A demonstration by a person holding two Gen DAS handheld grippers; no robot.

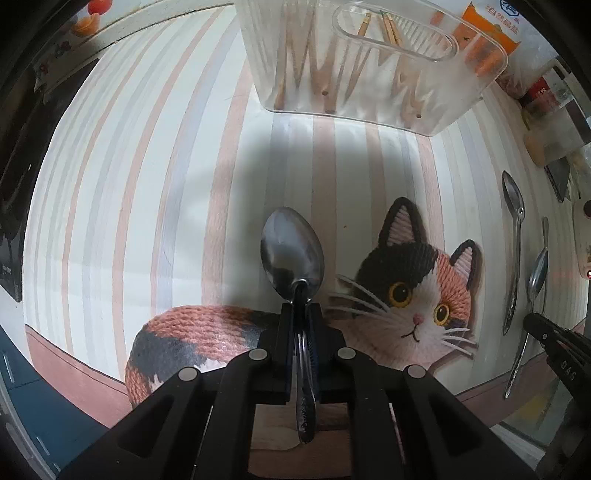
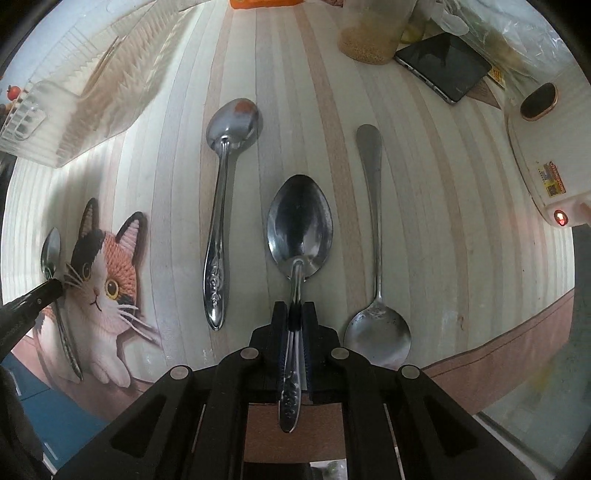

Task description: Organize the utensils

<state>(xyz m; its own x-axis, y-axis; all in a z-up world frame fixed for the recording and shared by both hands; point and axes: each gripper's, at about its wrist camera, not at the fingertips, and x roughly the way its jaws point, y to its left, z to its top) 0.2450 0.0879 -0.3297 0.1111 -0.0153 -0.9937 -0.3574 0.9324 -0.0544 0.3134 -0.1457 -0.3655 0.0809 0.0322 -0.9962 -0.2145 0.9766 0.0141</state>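
Each tool, left [image 1: 300, 308] and right [image 2: 294, 308], clamps one spoon's [image 1: 292, 249] neck, hiding it. Two more spoons [image 2: 223, 206] lie on the surface [image 2: 461, 221]; the clear bin's [image 1: 369, 66] contents blur.

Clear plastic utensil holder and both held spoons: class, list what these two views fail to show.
- Clear plastic utensil holder: left wrist view, top cut off by the frame edge; frosted walls blur its contents.
- Left gripper spoon: fingers cover its neck.
- Right gripper spoon: the same.
- Jar: right wrist view, cut off at top.
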